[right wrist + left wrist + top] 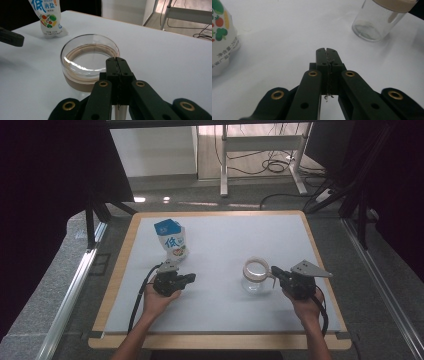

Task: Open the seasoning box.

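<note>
- Pale grey worktop (220,285) with a light wooden rim, dark curtains to either side, desk legs and loose cables on the floor past the far edge.
- Left gripper (191,278), held in the left hand (157,301) left of the worktop's middle, toward the near edge; jaws pressed together with nothing between, seen tip to tip in the left gripper view (327,51).
- Right gripper (275,270), held in the right hand (306,306) nearer the right edge, a grey three-cornered plate on top; jaws likewise closed flat against each other and empty (116,60), tips just beside the jar's rim or touching it, hard to tell which.
- Clear glass jar (255,277) with a tan band round its open mouth, upright right of centre, between the two grippers and closer to the right one; also at the upper right of the left gripper view (382,18) and straight ahead of the right jaws (88,63).
- White and blue pouch (172,240) with printed vegetables and Chinese lettering, standing tilted toward the far left corner, beyond the left gripper and apart from it (222,40) (48,17).
</note>
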Available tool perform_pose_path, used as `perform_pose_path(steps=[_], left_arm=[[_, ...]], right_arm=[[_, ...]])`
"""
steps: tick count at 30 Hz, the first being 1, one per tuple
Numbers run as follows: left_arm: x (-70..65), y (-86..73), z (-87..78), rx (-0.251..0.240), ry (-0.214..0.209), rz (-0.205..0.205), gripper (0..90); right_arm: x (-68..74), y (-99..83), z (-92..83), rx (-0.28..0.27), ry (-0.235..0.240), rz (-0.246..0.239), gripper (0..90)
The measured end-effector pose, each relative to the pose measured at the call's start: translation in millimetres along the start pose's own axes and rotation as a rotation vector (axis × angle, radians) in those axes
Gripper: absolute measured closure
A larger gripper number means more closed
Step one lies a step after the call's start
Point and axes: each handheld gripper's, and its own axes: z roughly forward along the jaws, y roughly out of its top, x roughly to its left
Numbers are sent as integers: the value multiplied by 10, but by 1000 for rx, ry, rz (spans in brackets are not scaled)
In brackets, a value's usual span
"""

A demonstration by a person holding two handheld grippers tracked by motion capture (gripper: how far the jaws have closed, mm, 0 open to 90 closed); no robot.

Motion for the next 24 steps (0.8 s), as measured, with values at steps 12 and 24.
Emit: perform_pose_path(steps=[12, 24], left_arm=[[-237, 284, 336, 11, -47, 62, 897], [-353, 428, 608, 26, -97, 70, 898]], right_arm=[[-12, -21, -17, -11, 13, 11, 896], [-30, -35, -30, -18, 26, 22, 897]])
